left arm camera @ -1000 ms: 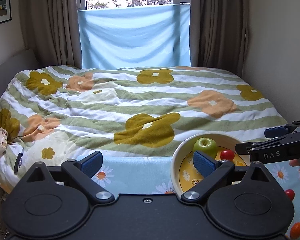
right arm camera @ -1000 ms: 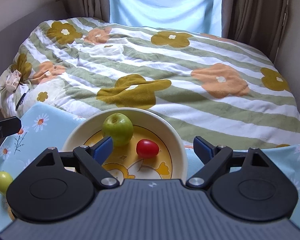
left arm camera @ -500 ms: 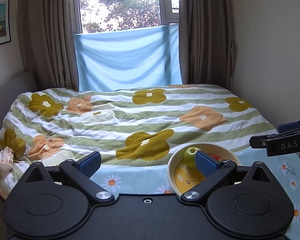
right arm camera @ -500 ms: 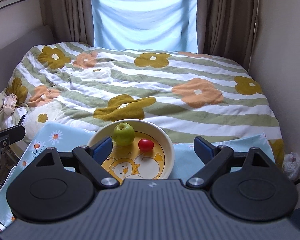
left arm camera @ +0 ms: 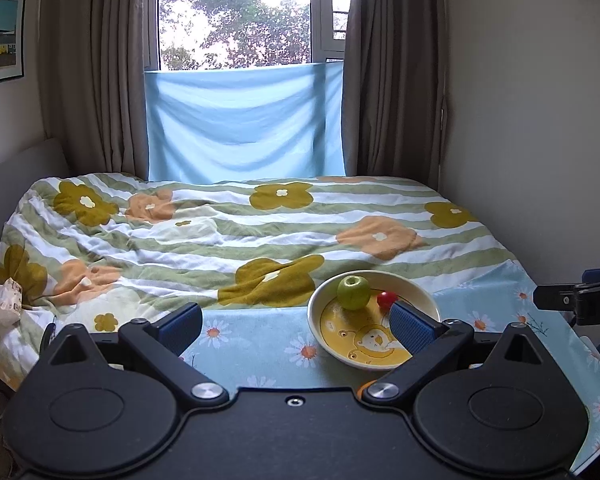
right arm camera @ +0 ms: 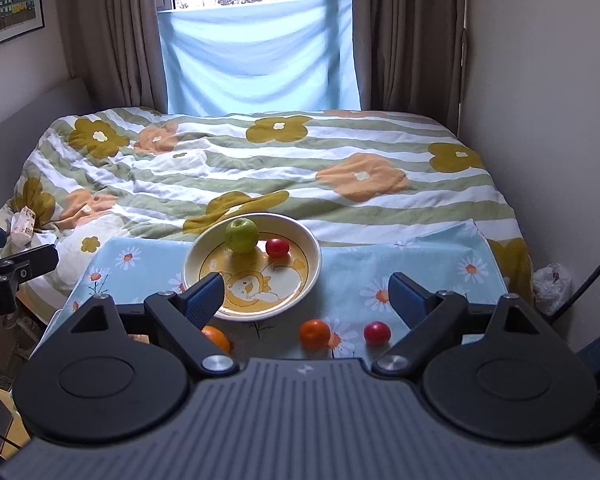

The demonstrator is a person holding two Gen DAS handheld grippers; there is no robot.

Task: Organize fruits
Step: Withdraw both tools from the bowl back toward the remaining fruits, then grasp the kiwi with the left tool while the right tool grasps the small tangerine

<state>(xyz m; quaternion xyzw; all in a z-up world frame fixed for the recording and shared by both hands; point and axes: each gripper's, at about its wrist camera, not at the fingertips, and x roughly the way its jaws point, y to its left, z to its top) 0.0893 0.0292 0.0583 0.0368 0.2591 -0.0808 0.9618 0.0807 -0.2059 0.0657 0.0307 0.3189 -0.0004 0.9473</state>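
Note:
A cream bowl with a yellow cartoon print sits on a light blue daisy cloth. Inside it lie a green apple and a small red fruit. On the cloth in front of the bowl lie an orange, a red fruit and another orange, partly hidden by my right gripper's finger. My right gripper is open above them, holding nothing. In the left wrist view the bowl, apple and red fruit sit to the right, and my left gripper hangs open and empty.
The daisy cloth lies at the foot of a bed with a flowered, striped quilt. Walls stand close on the right, and a curtained window is at the back. A white bag lies at the bed's right corner.
Both grippers have pulled back and up from the bowl, which now looks smaller and farther. The loose oranges and red fruit have come into the right wrist view. Both stay open.

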